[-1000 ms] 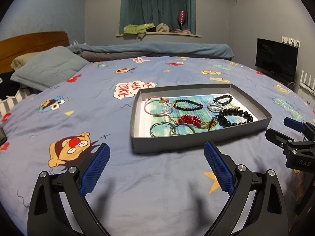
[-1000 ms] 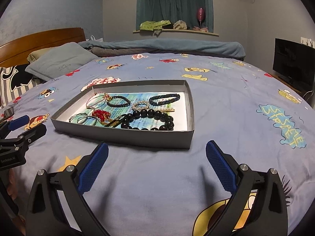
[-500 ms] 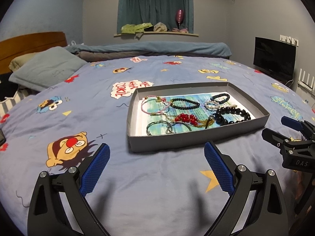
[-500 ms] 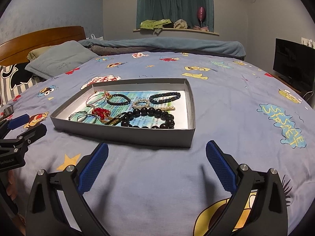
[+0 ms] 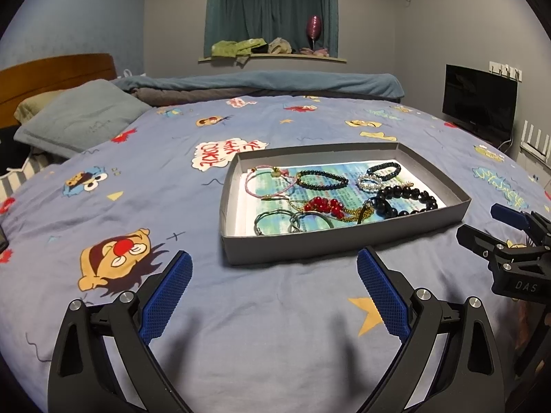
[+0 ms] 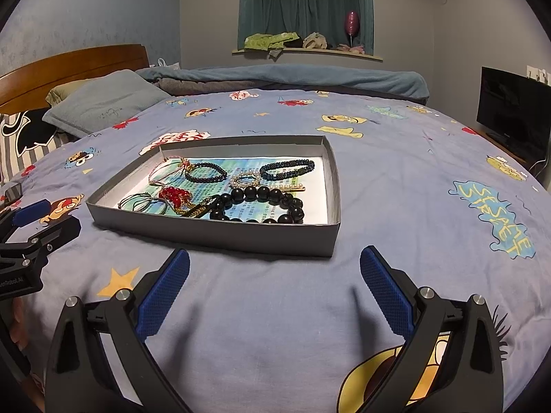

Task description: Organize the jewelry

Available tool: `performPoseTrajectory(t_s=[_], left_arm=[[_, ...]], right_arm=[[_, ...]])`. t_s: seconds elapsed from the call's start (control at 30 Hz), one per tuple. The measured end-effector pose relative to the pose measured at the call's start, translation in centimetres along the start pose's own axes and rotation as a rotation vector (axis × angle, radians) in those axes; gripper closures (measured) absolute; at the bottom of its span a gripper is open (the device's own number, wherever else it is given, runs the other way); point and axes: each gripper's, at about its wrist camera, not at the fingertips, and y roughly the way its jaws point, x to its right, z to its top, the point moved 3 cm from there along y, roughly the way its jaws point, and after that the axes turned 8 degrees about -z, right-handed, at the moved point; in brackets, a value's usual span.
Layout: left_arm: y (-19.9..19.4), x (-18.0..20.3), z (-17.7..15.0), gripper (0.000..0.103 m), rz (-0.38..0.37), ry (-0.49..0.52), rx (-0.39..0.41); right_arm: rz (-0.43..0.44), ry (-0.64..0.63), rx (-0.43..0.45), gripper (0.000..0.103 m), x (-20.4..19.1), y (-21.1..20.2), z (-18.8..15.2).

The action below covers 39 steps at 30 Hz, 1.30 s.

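A shallow grey tray (image 5: 344, 239) (image 6: 220, 235) lies on the bed, lined with printed paper and holding several bracelets. Among them are a large black bead bracelet (image 5: 403, 199) (image 6: 261, 203), a red bead piece (image 5: 323, 204) (image 6: 174, 194), a pink cord bracelet (image 5: 268, 180), a dark bead bracelet (image 5: 322, 179) (image 6: 205, 172) and green cord loops (image 5: 292, 222) (image 6: 144, 201). My left gripper (image 5: 273, 277) hovers open just short of the tray's near wall. My right gripper (image 6: 273, 277) is open too, in front of the tray's near right corner. Both hold nothing.
The blue cartoon-print bedsheet (image 5: 137, 206) spreads all around the tray. Pillows (image 5: 79, 120) and a wooden headboard (image 6: 75, 65) sit at the left, a rolled blanket (image 5: 261, 84) at the far edge. A black TV (image 5: 478, 101) stands to the right.
Both grippers have eased back and shifted slightly, so the tray sits a little left and farther in the left wrist view. Both stay open; the jewelry has not moved.
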Motion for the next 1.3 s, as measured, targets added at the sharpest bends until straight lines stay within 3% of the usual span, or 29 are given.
performPoseTrajectory(t_s=[1.3], left_arm=[[0.18, 0.16, 0.00, 0.007, -0.006, 0.002, -0.004]], right_arm=[[-0.007, -0.004, -0.008, 0.005, 0.02, 0.12, -0.42]])
